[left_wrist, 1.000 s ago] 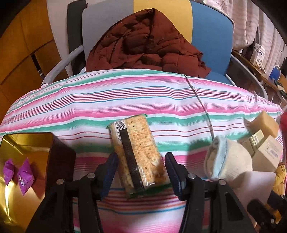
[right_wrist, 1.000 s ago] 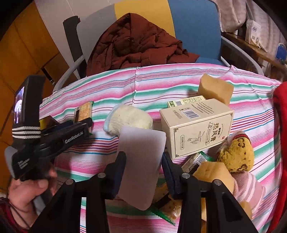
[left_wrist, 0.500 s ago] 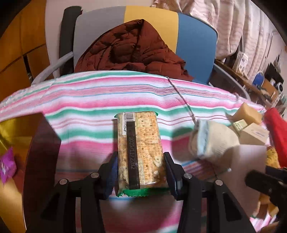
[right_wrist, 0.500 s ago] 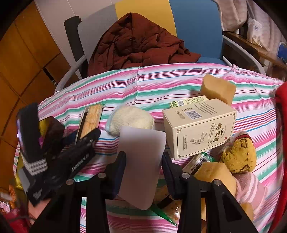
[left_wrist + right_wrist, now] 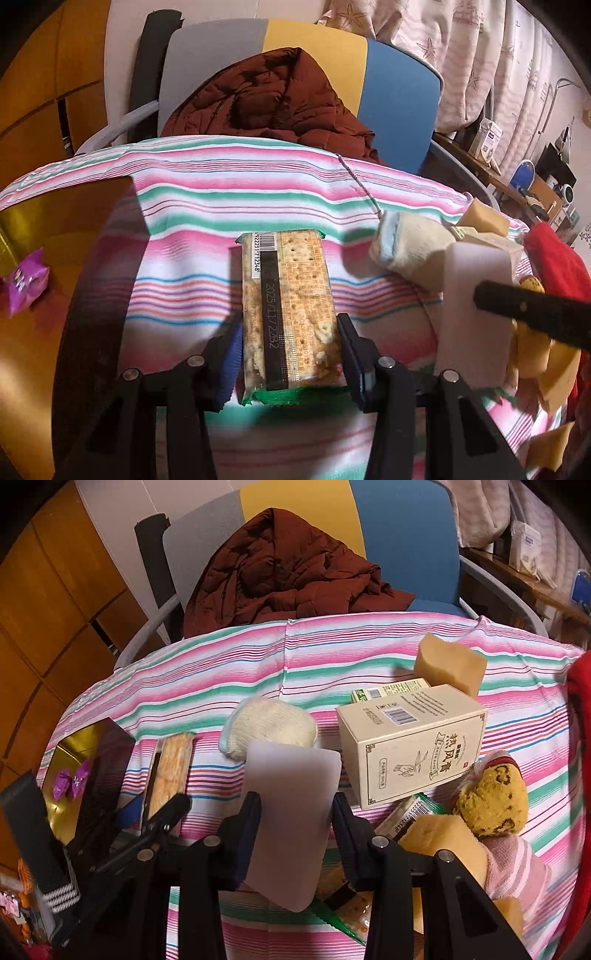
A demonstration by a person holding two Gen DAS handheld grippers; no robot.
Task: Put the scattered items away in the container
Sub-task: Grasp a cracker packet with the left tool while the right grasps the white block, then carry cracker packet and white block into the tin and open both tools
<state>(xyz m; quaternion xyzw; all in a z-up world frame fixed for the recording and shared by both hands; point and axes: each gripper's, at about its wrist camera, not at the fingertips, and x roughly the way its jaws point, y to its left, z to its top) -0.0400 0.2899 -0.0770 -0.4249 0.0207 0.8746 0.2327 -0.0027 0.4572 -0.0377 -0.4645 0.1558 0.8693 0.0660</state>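
Your left gripper [image 5: 290, 354] pinches the crackers [image 5: 288, 310] by the sides, so you can carry them to the gold box [image 5: 44, 229] beside them. Your right gripper [image 5: 295, 819] squeezes the white pad [image 5: 291, 812], lifted over the messy pile.
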